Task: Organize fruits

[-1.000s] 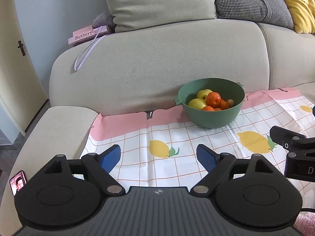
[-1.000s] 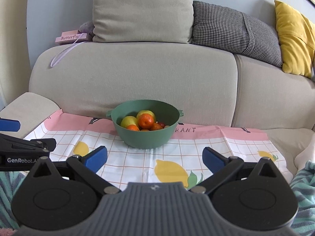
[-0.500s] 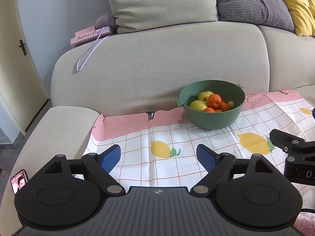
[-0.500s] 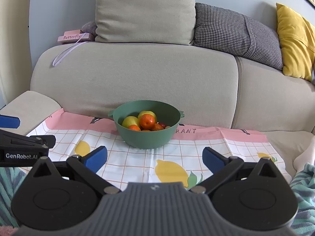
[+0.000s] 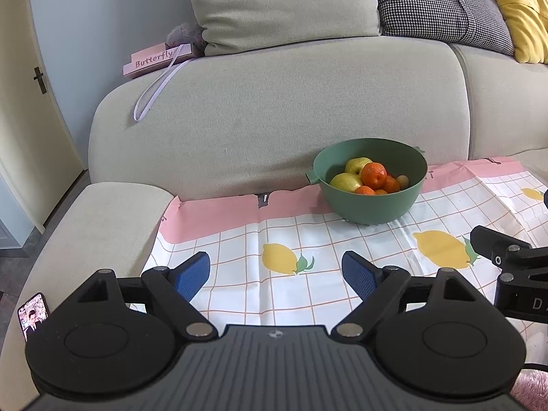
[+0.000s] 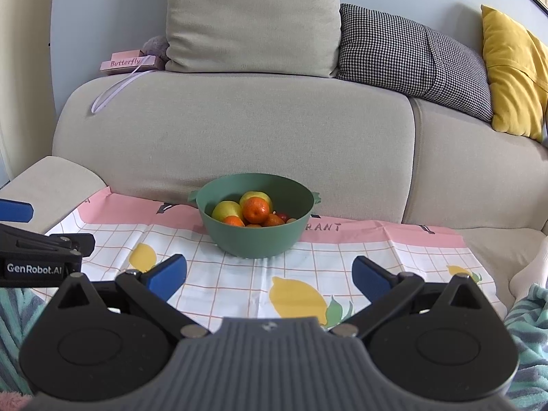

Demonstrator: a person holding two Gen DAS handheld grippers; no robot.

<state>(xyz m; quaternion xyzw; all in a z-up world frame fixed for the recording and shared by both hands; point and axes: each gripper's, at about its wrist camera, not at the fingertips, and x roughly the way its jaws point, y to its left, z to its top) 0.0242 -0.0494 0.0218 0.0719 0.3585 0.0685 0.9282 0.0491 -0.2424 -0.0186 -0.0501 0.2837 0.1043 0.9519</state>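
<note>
A green bowl (image 5: pixel 368 205) stands on a lemon-print cloth (image 5: pixel 284 236) on the sofa seat. It holds yellow-green apples (image 5: pixel 346 182), several oranges (image 5: pixel 374 174) and some small fruits. The bowl (image 6: pixel 255 239) with an orange (image 6: pixel 256 209) on top also shows in the right wrist view. My left gripper (image 5: pixel 275 274) is open and empty, well short of the bowl and to its left. My right gripper (image 6: pixel 269 275) is open and empty, in front of the bowl. Each gripper's side shows at the edge of the other's view.
The beige sofa backrest (image 6: pixel 239 137) rises right behind the bowl. A pink "Butterfly" box (image 5: pixel 157 60) and cushions (image 6: pixel 411 51) lie on top of it. The armrest (image 5: pixel 92 226) is at the left. A striped teal blanket (image 6: pixel 527 335) lies at the right.
Both grippers have drawn back and risen slightly, so the bowl looks smaller and farther. Both stay open and empty.
</note>
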